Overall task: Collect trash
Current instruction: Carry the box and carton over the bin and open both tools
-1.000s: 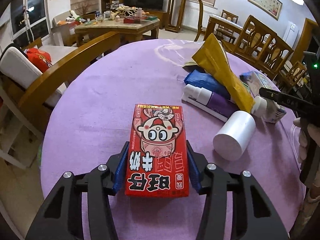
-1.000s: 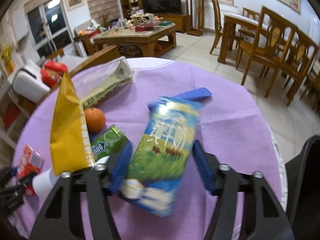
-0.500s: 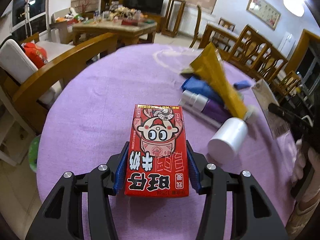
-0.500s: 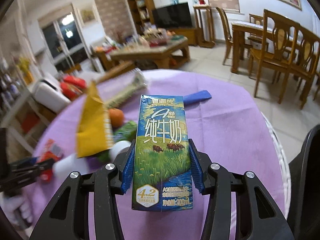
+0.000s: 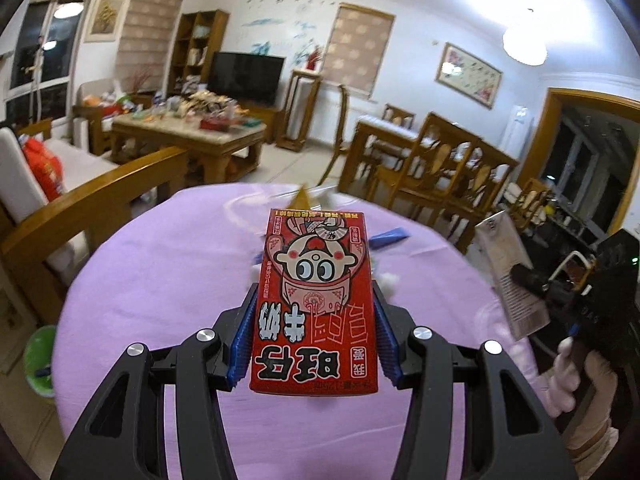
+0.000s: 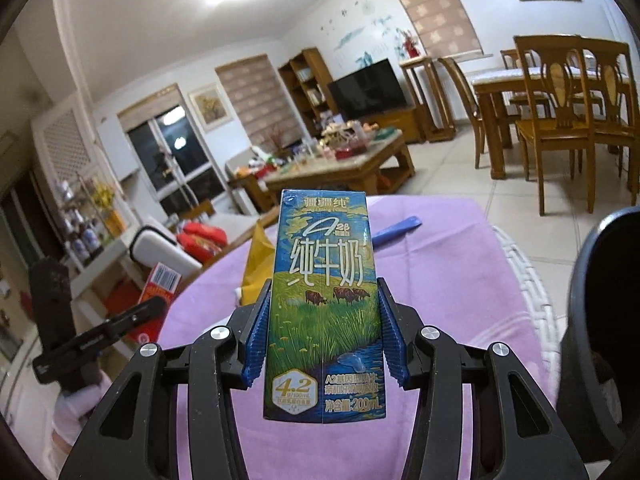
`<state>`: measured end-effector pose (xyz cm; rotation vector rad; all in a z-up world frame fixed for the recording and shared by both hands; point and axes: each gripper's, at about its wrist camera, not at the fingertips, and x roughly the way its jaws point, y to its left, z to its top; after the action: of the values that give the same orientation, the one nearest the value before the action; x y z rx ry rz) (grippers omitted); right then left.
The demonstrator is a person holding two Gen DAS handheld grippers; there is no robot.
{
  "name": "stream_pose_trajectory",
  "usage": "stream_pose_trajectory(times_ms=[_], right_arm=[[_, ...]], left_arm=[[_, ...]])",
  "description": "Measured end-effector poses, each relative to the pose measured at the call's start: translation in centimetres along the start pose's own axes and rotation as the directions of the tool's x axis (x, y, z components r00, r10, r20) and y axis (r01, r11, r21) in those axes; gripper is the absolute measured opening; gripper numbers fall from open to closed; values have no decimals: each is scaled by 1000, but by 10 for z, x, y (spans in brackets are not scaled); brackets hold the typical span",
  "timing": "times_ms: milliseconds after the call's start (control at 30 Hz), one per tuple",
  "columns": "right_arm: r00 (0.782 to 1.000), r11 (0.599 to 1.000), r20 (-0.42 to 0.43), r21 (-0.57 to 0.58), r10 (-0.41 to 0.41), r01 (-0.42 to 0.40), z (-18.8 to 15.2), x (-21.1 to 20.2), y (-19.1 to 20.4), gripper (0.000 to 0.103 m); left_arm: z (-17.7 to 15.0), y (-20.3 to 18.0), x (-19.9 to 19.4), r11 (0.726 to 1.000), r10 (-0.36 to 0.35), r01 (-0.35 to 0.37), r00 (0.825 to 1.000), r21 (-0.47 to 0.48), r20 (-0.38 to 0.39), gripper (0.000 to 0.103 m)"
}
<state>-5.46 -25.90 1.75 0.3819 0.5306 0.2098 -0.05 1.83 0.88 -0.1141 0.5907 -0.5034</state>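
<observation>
Red carton, printed with a cartoon face, sits clamped between the blue pads of the left gripper, clear of the purple surface below it. In this left wrist view, a yellow wrapper tip and a blue strip lie on the far part of the surface; other litter behind the carton is blurred or hidden. At the right edge, a gloved hand carries the other gripper with its carton seen side-on.

From the right wrist view, the right gripper is closed on a blue-and-green milk carton, held upright and off the surface. A yellow bag and a blue strip rest on the surface beyond. A dark rounded object at the right edge cannot be identified.

Assessment: two cartons are picked up, neither yet deposited; no bin is positively identified. At least the yellow bag and blue strip remain to be collected, so the task appears partly done.
</observation>
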Motion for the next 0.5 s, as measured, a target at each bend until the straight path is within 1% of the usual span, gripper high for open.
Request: stream_pose_trajectory(times_ms=[100, 267, 400, 500], right_arm=[[999, 1000, 42, 13, -4, 4, -2, -24, -11, 48], [992, 999, 120, 20, -28, 26, 4, -62, -30, 48], [982, 998, 178, 23, -59, 55, 4, -93, -42, 48], [973, 996, 215, 34, -89, 84, 7, -115, -59, 48]], left_arm=[[1, -24, -1, 999, -39, 38, 999, 23, 19, 51], [3, -63, 4, 993, -105, 103, 994, 58, 29, 51], [4, -94, 13, 985, -150, 147, 988, 88, 23, 51], [2, -116, 21, 977, -182, 179, 983, 113, 14, 51]])
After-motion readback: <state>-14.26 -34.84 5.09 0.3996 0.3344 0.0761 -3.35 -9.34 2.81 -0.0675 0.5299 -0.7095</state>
